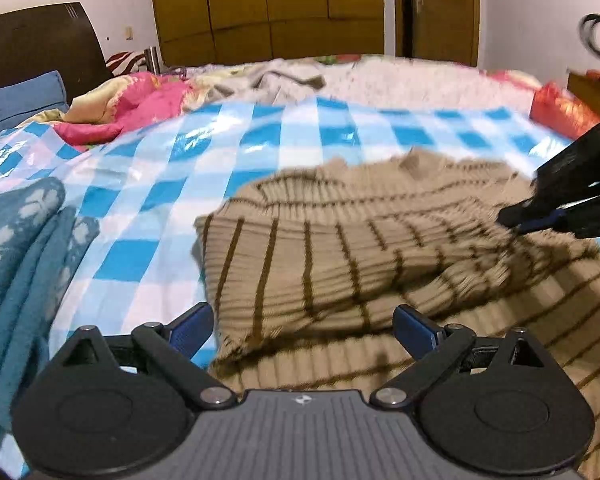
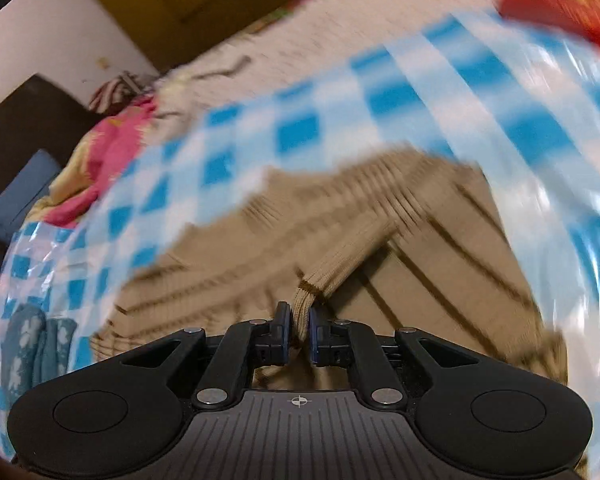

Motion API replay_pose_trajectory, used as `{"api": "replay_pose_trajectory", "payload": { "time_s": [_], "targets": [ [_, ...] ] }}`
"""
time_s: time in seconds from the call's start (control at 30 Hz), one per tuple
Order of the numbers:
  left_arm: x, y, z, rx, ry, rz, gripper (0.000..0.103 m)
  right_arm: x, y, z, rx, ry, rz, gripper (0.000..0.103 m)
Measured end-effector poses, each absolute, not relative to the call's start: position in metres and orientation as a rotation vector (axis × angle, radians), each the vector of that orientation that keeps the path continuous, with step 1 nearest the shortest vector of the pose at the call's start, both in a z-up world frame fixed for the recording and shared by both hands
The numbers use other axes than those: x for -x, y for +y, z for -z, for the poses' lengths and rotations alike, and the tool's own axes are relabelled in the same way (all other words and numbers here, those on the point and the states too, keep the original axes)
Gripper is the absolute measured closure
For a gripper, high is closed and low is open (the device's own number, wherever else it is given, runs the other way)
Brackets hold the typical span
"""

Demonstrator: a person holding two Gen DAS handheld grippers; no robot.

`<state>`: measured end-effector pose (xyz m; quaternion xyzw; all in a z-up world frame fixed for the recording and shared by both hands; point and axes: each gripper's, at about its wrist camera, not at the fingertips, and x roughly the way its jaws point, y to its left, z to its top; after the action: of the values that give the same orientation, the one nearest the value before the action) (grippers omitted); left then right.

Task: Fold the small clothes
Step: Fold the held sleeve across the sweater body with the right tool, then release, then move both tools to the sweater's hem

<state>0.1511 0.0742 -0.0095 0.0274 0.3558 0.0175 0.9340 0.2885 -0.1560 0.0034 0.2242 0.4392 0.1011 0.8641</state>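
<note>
We count one beige sweater lying on the blue-and-white checked sheet that covers the bed. It is a thick ribbed knit crossed by thin brown stripes, rumpled, with one sleeve folded across its body. The sheet is glossy plastic, creased and shining under the light.

We see two grippers, black with blue pads. The left gripper has its jaws spread wide over the sweater's near edge, with nothing pinched between them. The right gripper has its jaws drawn close on the ribbed cuff of a sleeve, which ends in one brown band.

To the left lies one teal garment, soft and fuzzy with pale flower shapes. Beyond the sheet we count one pink crumpled quilt, one blue pillow and one wooden wardrobe.
</note>
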Motion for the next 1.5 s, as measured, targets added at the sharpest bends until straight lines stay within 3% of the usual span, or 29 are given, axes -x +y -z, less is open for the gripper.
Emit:
{"api": "replay_pose_trajectory", "payload": {
  "time_s": [0.37,0.5,0.67,0.73,0.87,0.97,1.1,1.13,1.2,1.23,1.4,1.5],
  "targets": [
    [-0.161,0.075,0.006,-0.051,0.723,-0.106,0.000,-0.299,-0.186,0.003,-0.566,0.861,-0.198,0.088],
    [-0.161,0.082,0.004,-0.036,0.718,-0.154,0.000,-0.286,-0.196,-0.012,-0.603,0.815,-0.210,0.100],
    [-0.161,0.089,0.009,-0.003,0.738,-0.182,0.000,-0.267,-0.209,-0.027,-0.597,0.763,-0.224,0.102],
    [-0.158,0.088,0.008,-0.006,0.735,-0.179,0.000,-0.270,-0.210,-0.019,-0.599,0.800,-0.225,0.092],
    [-0.151,0.083,0.003,-0.036,0.699,-0.153,0.000,-0.279,-0.213,-0.001,-0.684,0.835,-0.234,0.089],
    [-0.151,0.076,0.003,-0.076,0.682,-0.123,0.000,-0.294,-0.208,0.007,-0.700,0.851,-0.223,0.078],
    [-0.153,0.069,0.004,-0.099,0.675,-0.080,0.000,-0.308,-0.200,0.016,-0.717,0.878,-0.213,0.078],
    [-0.154,0.067,0.005,-0.106,0.674,-0.074,0.000,-0.310,-0.199,0.017,-0.718,0.879,-0.215,0.078],
    [-0.156,0.066,0.007,-0.117,0.683,-0.064,0.002,-0.308,-0.198,0.013,-0.719,0.872,-0.215,0.094],
    [-0.157,0.067,0.007,-0.115,0.687,-0.061,0.007,-0.305,-0.199,0.009,-0.727,0.864,-0.223,0.097],
    [-0.152,0.076,0.005,-0.063,0.678,-0.076,0.008,-0.276,-0.211,-0.020,-0.689,0.775,-0.247,0.100],
    [-0.161,0.079,0.015,-0.042,0.744,-0.106,0.010,-0.276,-0.213,-0.008,-0.620,0.821,-0.176,0.100]
  ]
}}
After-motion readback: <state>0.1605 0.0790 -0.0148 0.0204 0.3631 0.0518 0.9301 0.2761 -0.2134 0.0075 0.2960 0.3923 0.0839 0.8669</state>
